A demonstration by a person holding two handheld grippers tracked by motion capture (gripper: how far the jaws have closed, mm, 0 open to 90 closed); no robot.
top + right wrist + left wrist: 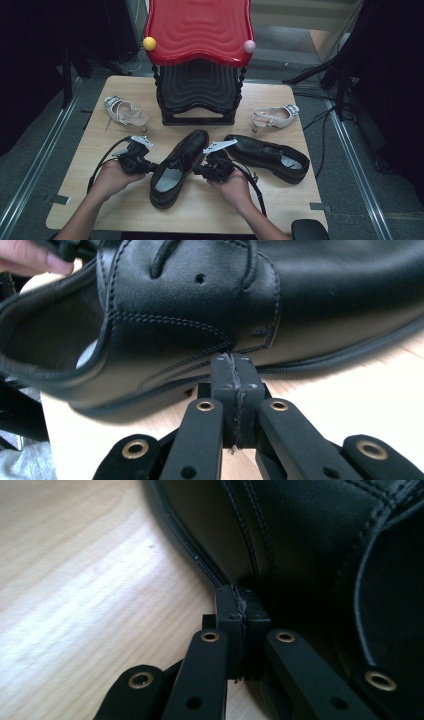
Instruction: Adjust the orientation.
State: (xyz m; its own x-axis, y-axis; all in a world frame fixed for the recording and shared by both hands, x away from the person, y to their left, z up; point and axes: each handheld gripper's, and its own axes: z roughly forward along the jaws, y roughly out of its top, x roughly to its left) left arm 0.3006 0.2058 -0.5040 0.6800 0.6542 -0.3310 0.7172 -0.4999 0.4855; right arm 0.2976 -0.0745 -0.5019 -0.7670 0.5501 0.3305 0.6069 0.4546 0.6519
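A black leather lace-up shoe [177, 167] lies on the wooden table [100, 150], toe pointing away, between my two grippers. My left gripper [150, 166] is at the shoe's left side; in the left gripper view its jaws [242, 597] are pressed flat together with nothing between them, tips against the shoe's side [300, 535] just above the sole seam. My right gripper [197, 170] is at the shoe's right side. In the right gripper view its jaws [233, 362] are likewise shut and empty, tips touching the shoe's side [190, 305] below the laces.
A second black shoe [267, 156] lies to the right. Two pale sandals [125, 111] [274, 117] sit at the table's far left and far right. A red-topped black stand [200, 60] occupies the far middle. The table's near edge lies just behind my hands.
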